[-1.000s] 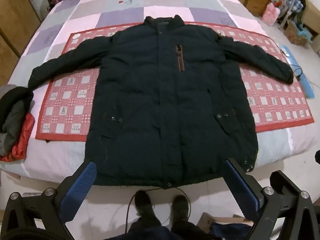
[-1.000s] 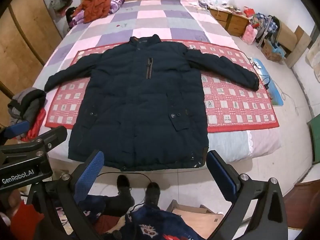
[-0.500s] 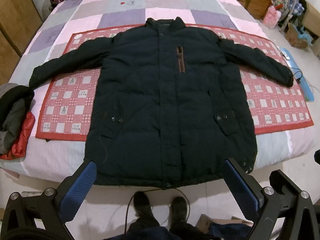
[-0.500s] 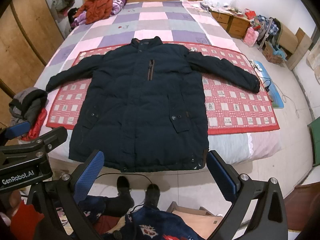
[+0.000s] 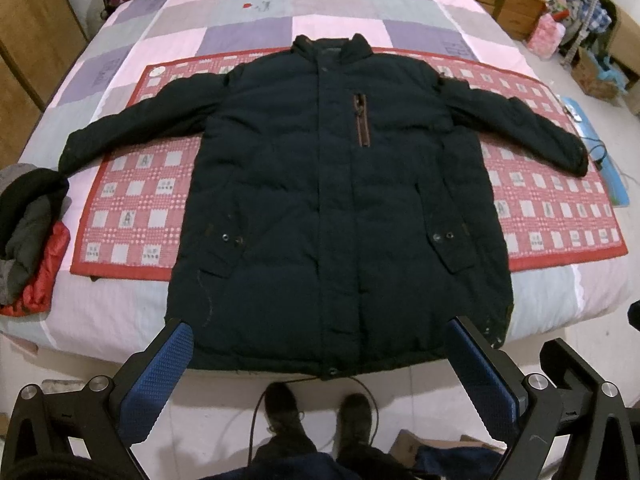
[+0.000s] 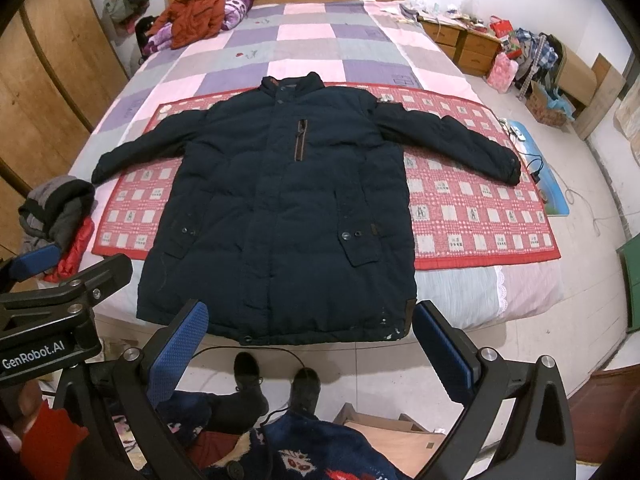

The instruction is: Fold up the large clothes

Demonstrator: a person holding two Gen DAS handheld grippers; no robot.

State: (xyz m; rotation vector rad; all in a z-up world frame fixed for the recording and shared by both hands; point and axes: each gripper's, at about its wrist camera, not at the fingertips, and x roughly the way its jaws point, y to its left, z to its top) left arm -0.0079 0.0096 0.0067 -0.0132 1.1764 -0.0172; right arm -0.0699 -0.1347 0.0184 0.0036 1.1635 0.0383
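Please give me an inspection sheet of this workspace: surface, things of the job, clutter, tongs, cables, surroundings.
Surface: bed with checked quilt; red mat across it.
Job's things: dark coat lies flat, front up, closed, sleeves spread, hem over the bed's near edge.
Clutter: clothes pile at the bed's left edge; orange jacket near the headboard.
Tongs: left tongs open, empty; right tongs open, empty; both short of the hem.
Cables: black cable on the floor by the person's shoes; another beside the bed's right.
Surroundings: wardrobe left, nightstands right, boxes and bags beyond.
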